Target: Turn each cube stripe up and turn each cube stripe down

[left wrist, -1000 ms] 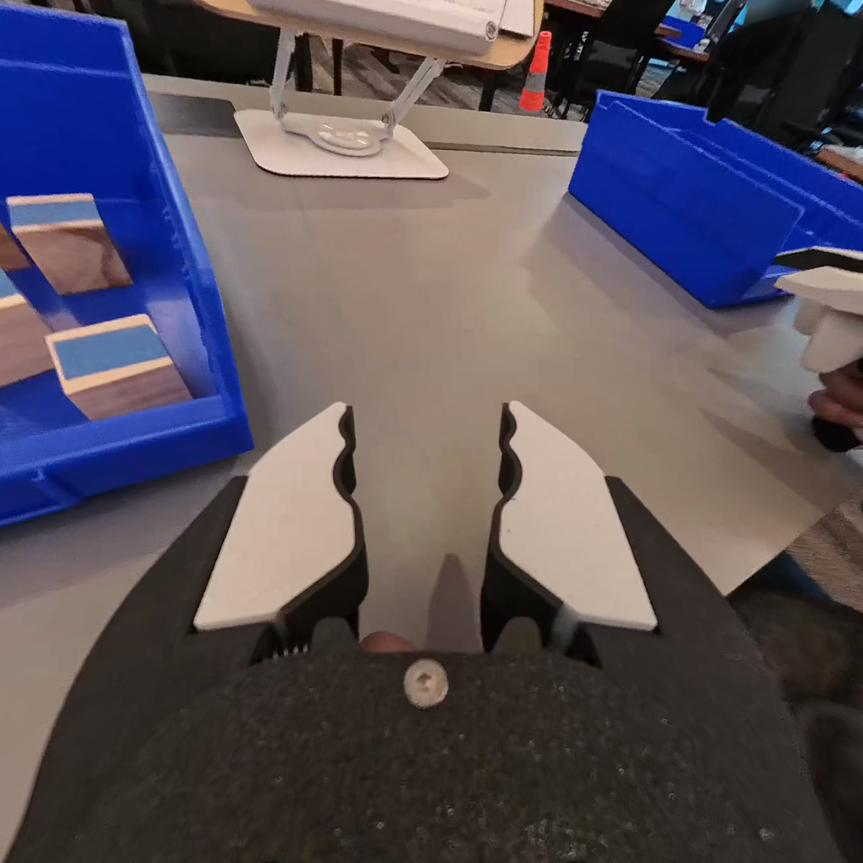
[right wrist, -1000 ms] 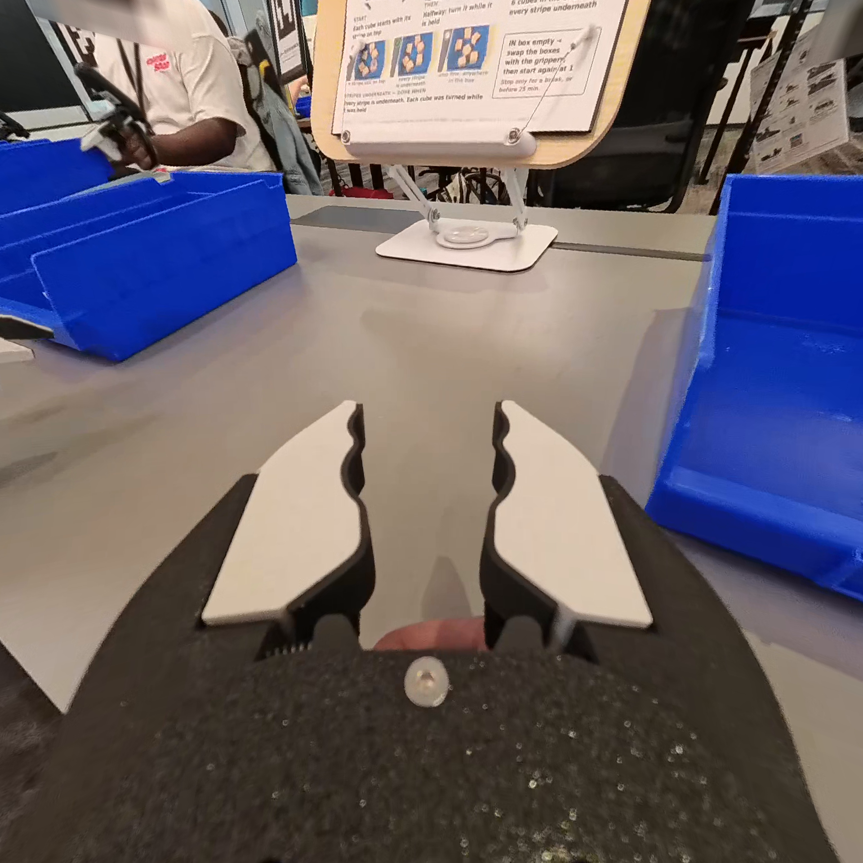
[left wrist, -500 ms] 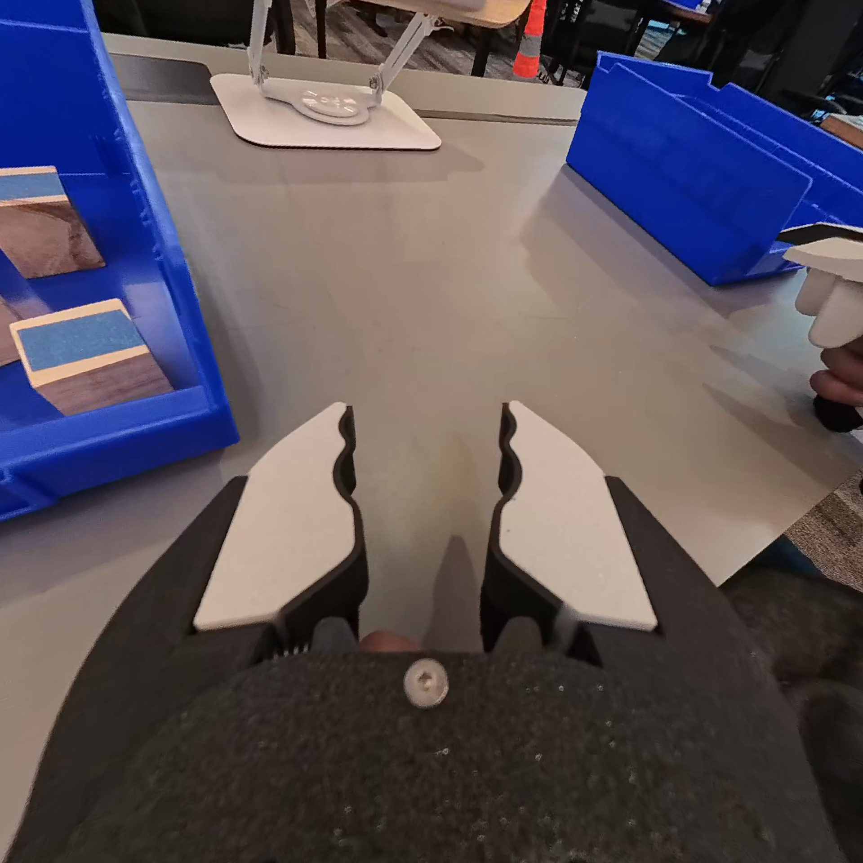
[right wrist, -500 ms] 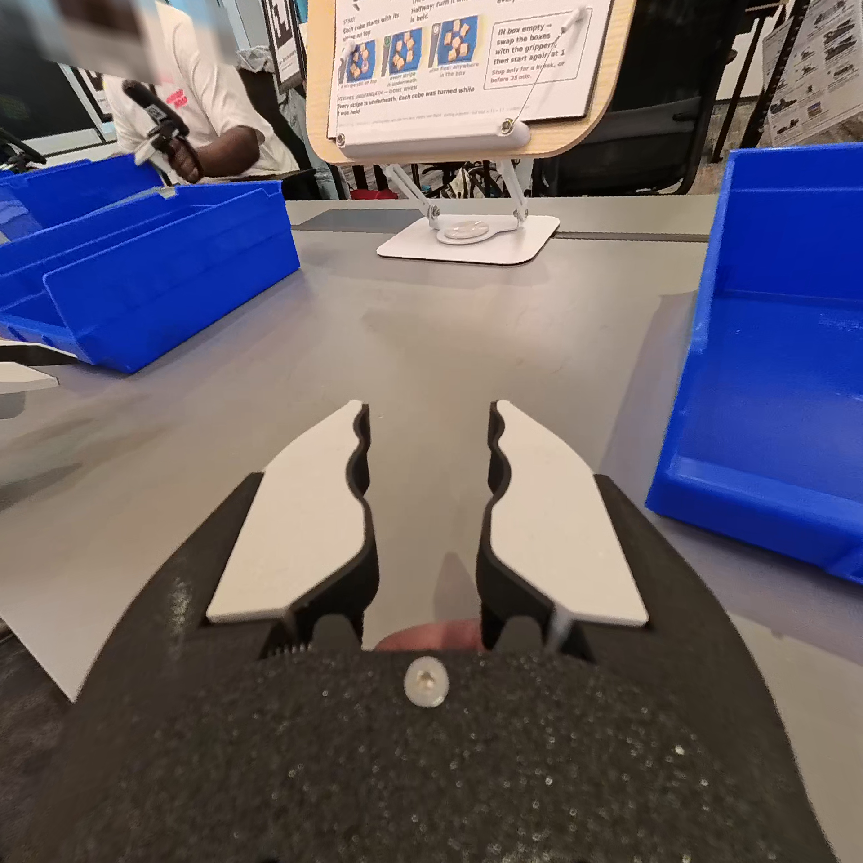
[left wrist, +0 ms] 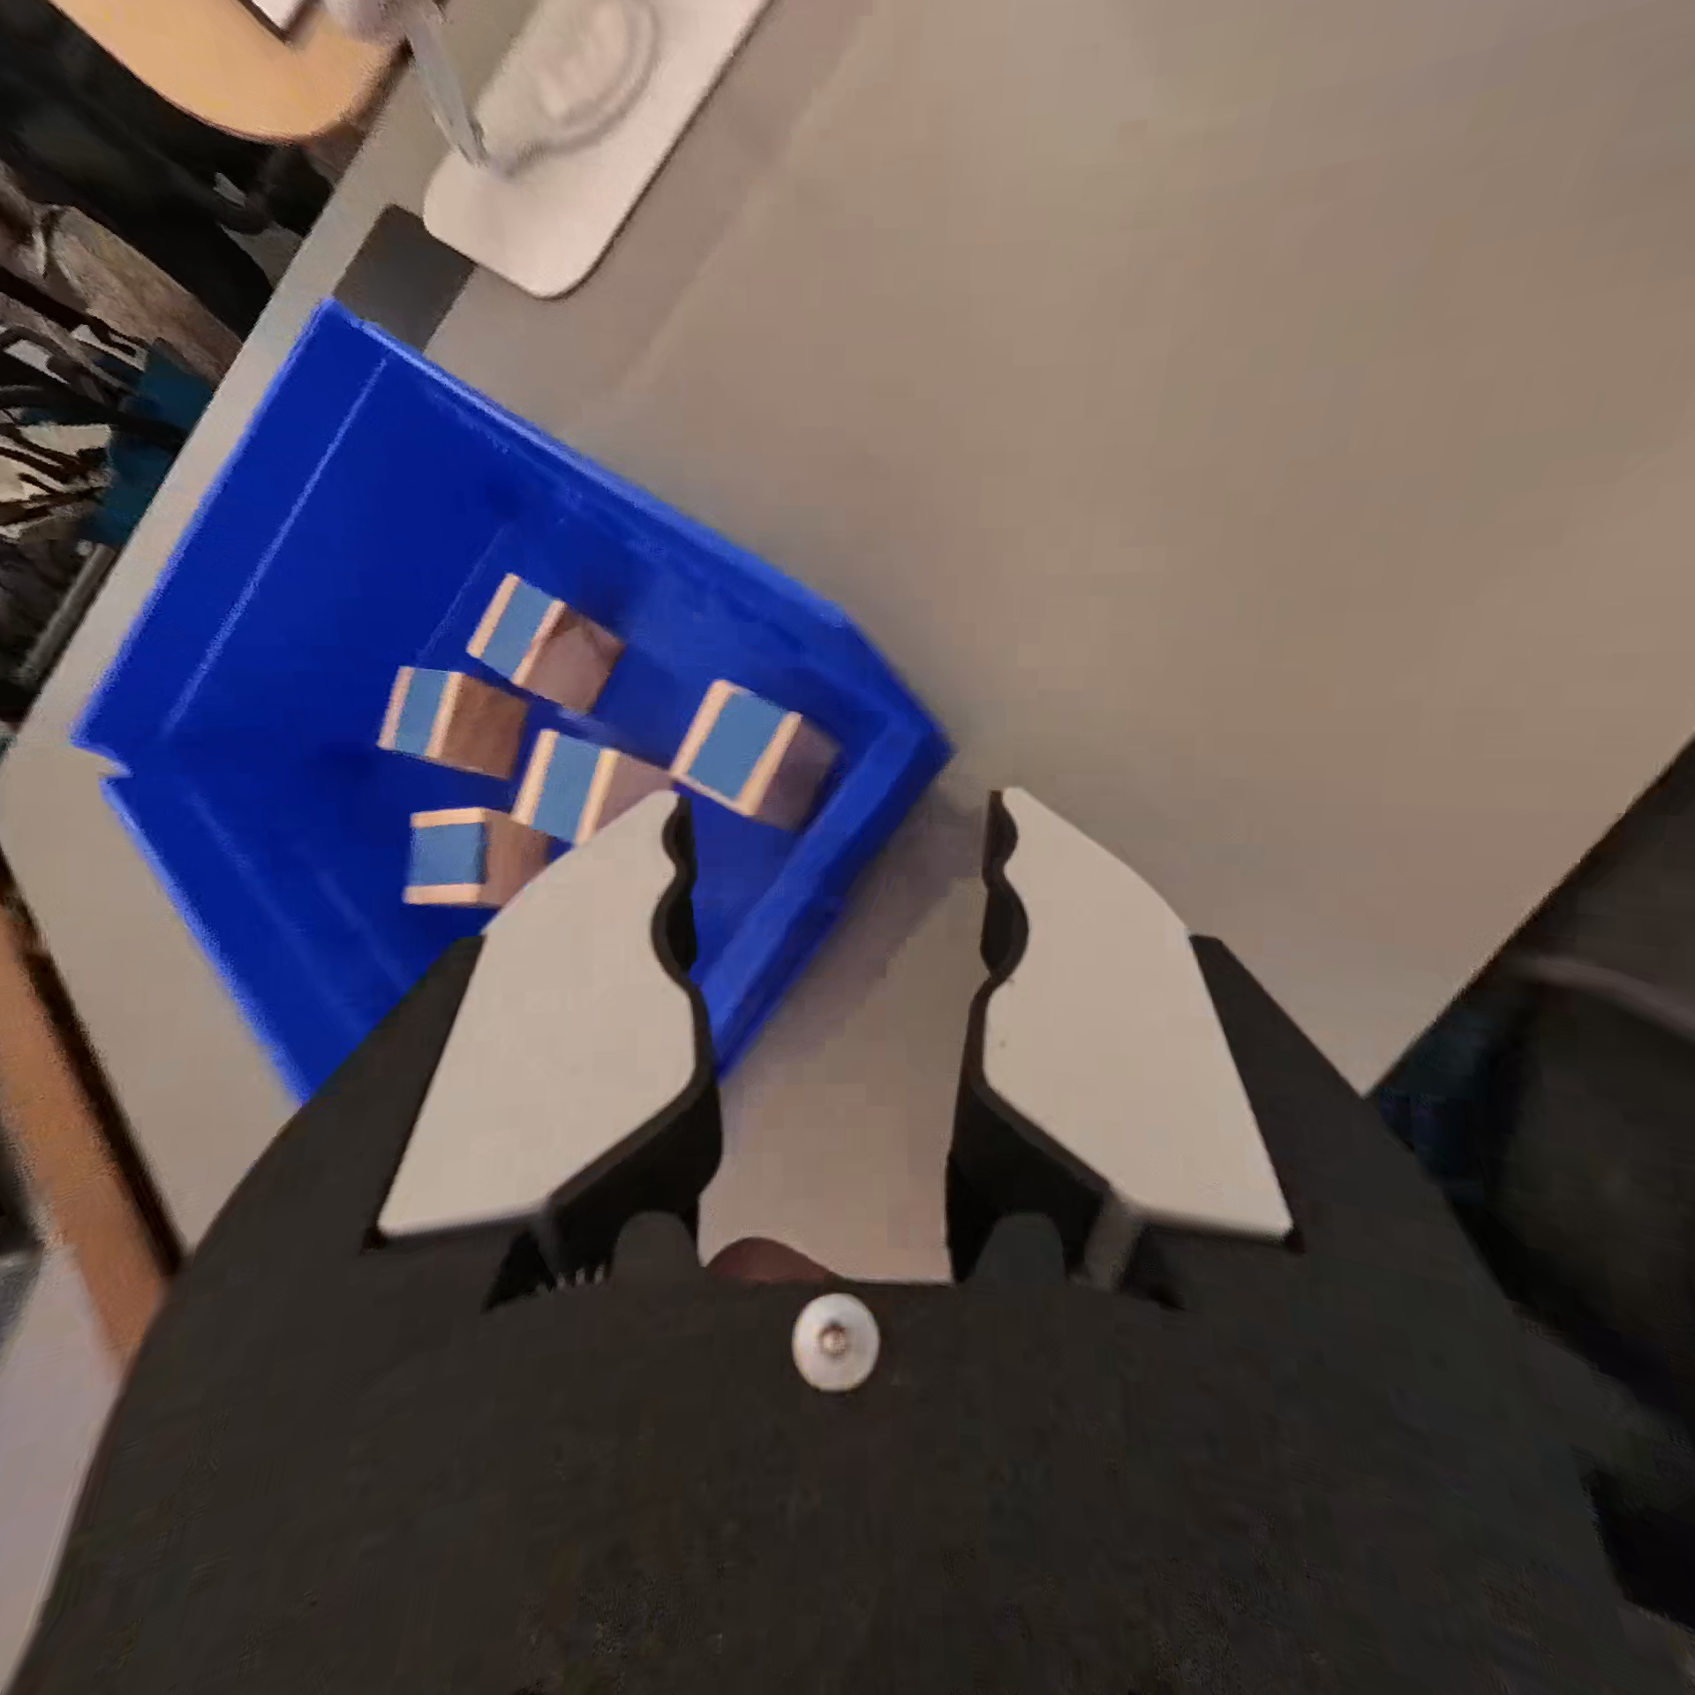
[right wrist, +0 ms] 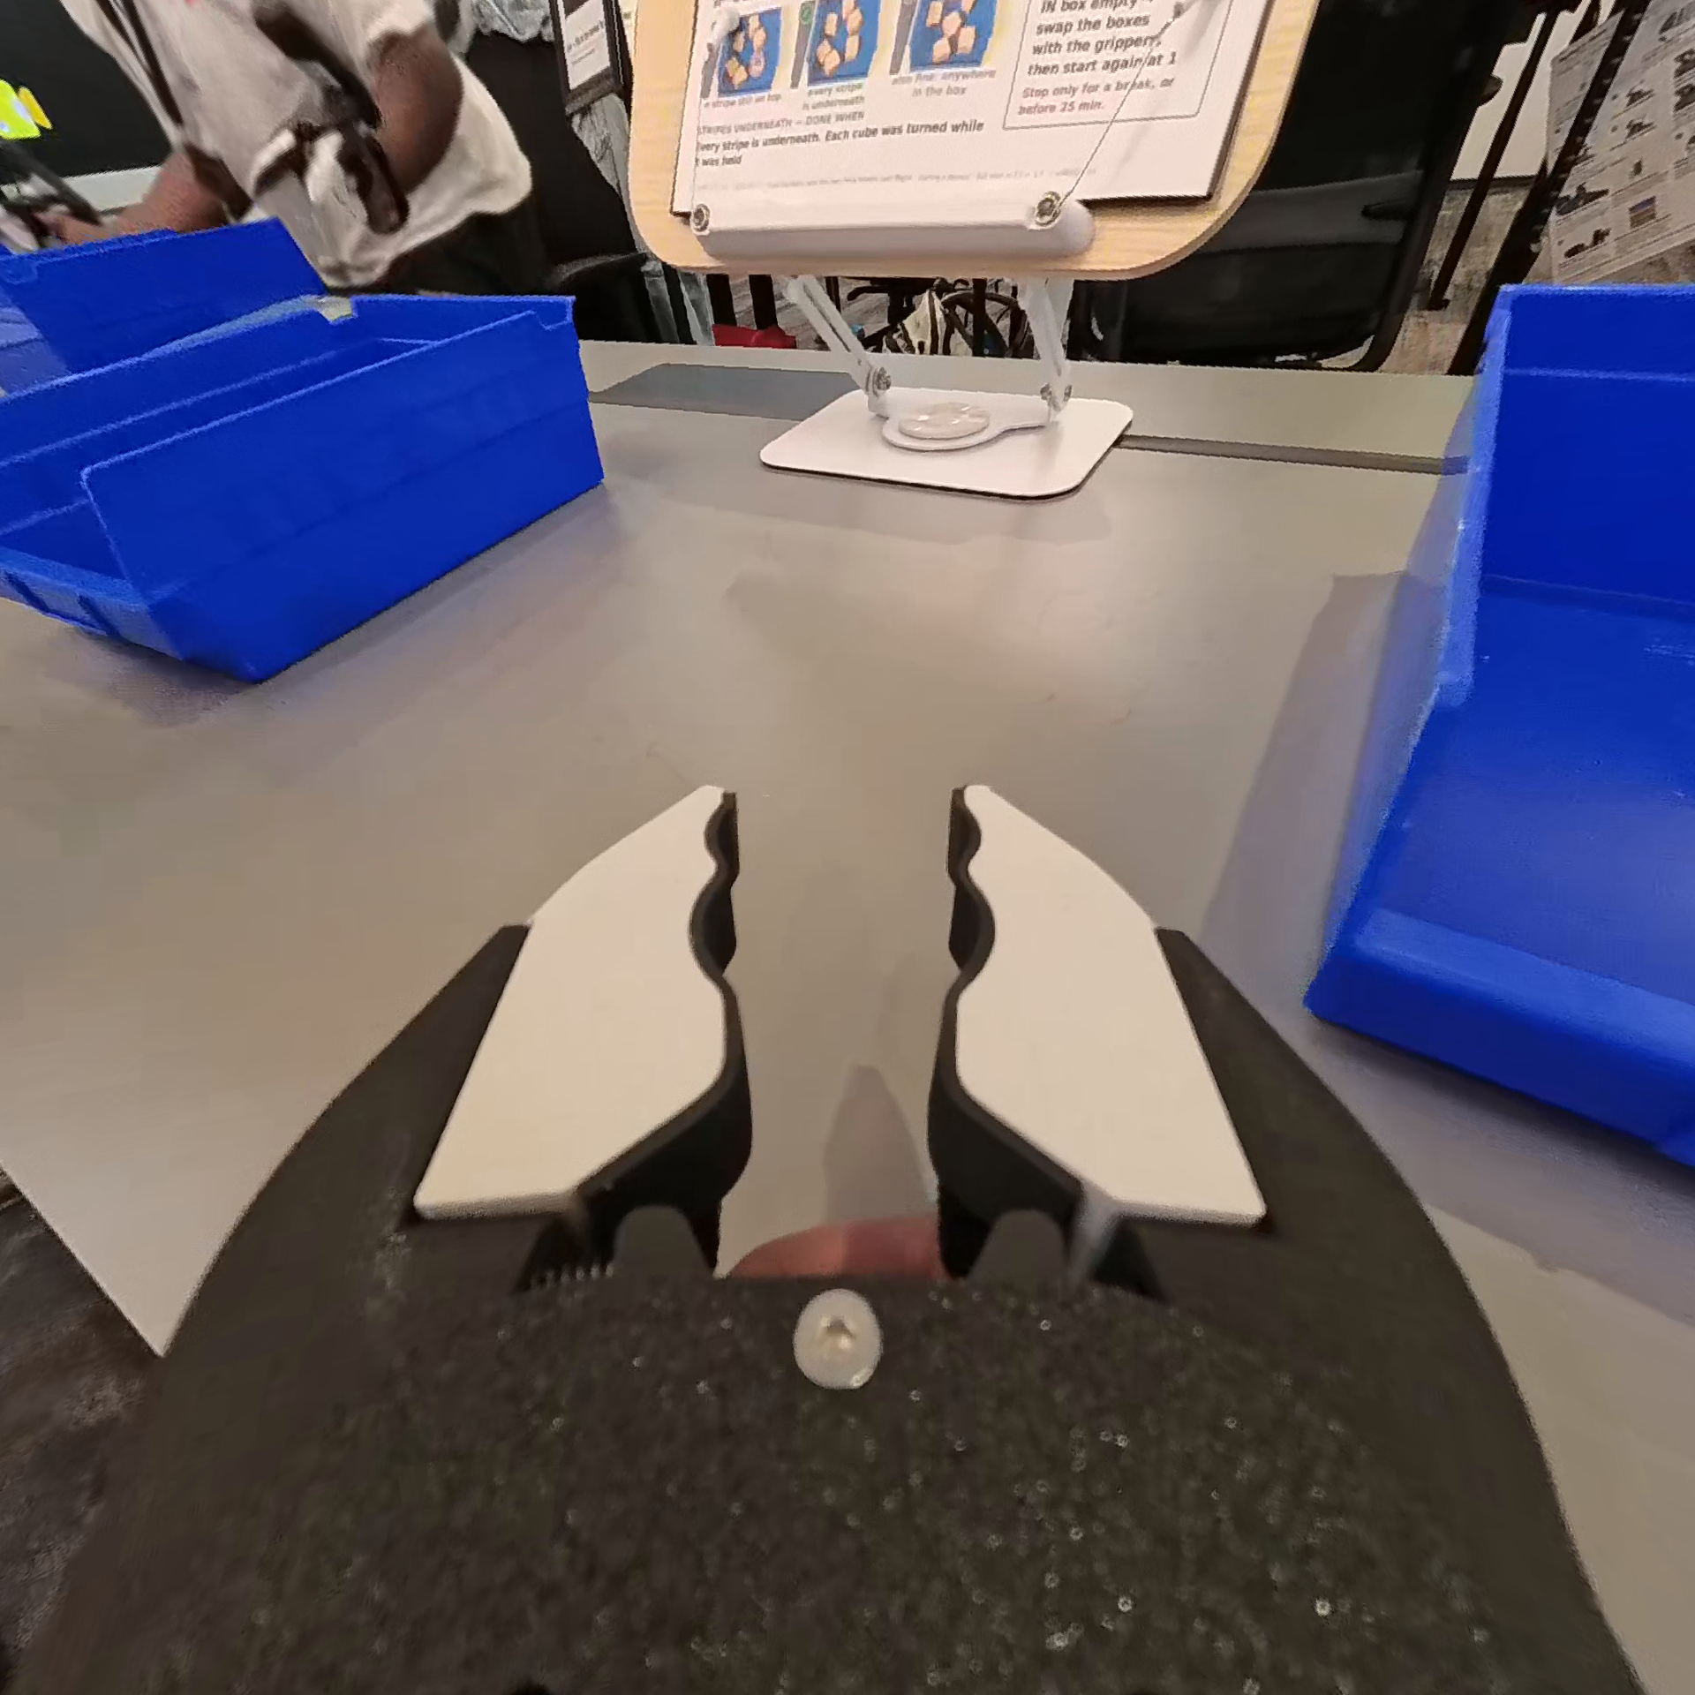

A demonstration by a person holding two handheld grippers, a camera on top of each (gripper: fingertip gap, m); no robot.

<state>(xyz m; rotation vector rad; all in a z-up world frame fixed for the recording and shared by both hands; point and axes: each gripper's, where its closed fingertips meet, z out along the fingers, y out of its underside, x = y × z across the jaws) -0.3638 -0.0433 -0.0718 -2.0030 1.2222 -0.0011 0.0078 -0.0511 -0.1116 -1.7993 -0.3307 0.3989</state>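
Blue plastic walls frame the job: a blue bin lies ahead and to the left of the left gripper, whose fingers stand apart with nothing between them. The near right corner of the bin sits just under the gap between the fingers, so the cubes are up and leftward from the fingertips, close by.

Five wooden cubes can be counted in that bin, each with its blue stripe facing up: one nearest the fingers on the right, one partly hidden behind the left fingertip, one at the lower left, one to the middle left and one farthest off. A sixth may be hidden; that cannot be told. The cubes lie at mixed angles, the stripes running roughly away from the fingers, so the fingers would likely need to be squared to one cube's sides before they close.

The right gripper hangs over bare counter, fingers also apart and holding nothing. An empty-looking blue bin lies to its right, another blue bin well off to its left, a white stand with a sheet straight ahead, and a person beyond.

By my reading, no cube is turned yet, and the left gripper is much the nearer to the cubes.
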